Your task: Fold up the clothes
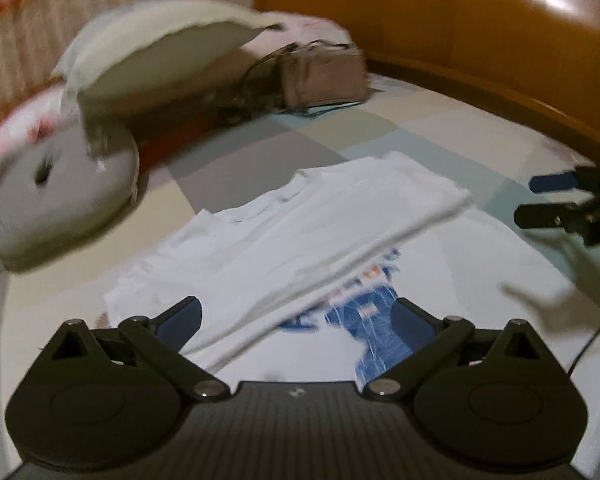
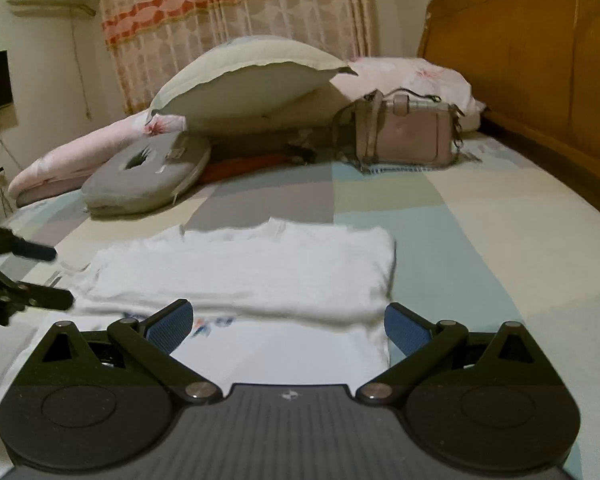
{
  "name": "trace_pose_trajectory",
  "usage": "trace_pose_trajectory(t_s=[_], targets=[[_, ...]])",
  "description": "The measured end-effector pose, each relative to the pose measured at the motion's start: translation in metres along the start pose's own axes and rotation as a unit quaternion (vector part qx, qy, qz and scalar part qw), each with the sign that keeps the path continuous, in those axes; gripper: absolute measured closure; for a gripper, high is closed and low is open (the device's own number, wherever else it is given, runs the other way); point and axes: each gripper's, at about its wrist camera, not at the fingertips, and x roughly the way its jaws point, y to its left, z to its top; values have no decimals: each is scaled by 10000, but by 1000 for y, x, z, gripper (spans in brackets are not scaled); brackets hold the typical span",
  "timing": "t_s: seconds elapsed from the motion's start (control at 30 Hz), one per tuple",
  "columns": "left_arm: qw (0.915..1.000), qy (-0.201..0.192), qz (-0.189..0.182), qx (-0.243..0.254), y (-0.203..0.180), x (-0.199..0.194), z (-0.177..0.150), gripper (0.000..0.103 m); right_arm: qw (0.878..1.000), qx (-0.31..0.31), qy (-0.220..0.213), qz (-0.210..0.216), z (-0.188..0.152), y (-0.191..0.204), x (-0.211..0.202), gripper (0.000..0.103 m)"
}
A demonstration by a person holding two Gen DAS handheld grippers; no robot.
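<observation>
The right tongs hang with jaws spread wide above a white shirt lying on the bed, its upper part folded over the lower. The left tongs reach in from the left, jaws apart, at the shirt's edge. Behind lie a grey ring cushion, a pillow, a pink bag and a wooden headboard.
</observation>
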Motion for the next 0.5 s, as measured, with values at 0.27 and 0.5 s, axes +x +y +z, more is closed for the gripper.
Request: trace_pose_trajectory(t_s=[0.27,0.5], targets=[[9995,221,-164,183,-46,-36,-64,2,9939,-446,913,432,-50,52,-39,0],[9968,226,-295,-704,-70,-53,-112,2,9903,-421,1314,162,-92,78,-39,0]])
